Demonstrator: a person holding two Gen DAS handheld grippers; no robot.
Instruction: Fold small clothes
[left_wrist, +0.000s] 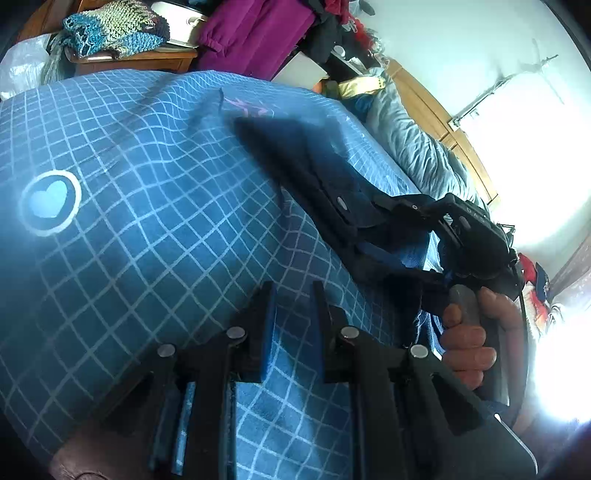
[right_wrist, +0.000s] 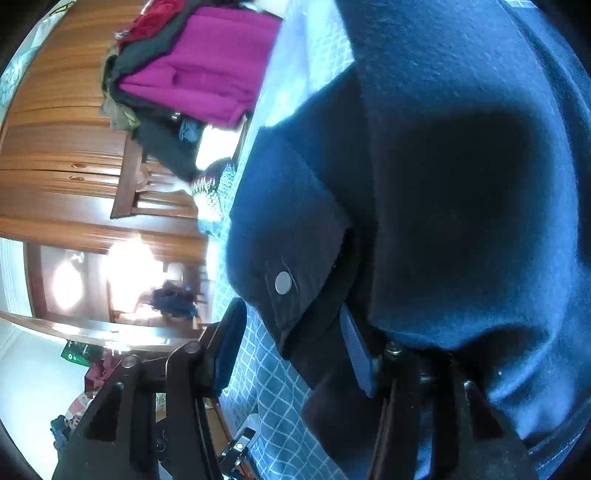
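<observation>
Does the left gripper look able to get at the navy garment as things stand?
Likely yes: the left gripper is empty, with only bare checked bedspread ahead; the navy garment lies beyond, at the right gripper.

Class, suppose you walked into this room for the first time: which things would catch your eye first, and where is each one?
First comes the blue checked bedspread filling the left wrist view, with a heart badge printed at its left. Next, the dark navy garment looms large across the right wrist view, lying on that bedspread. Then the bright magenta cloth stands out on the pile at the top of the view.
</observation>
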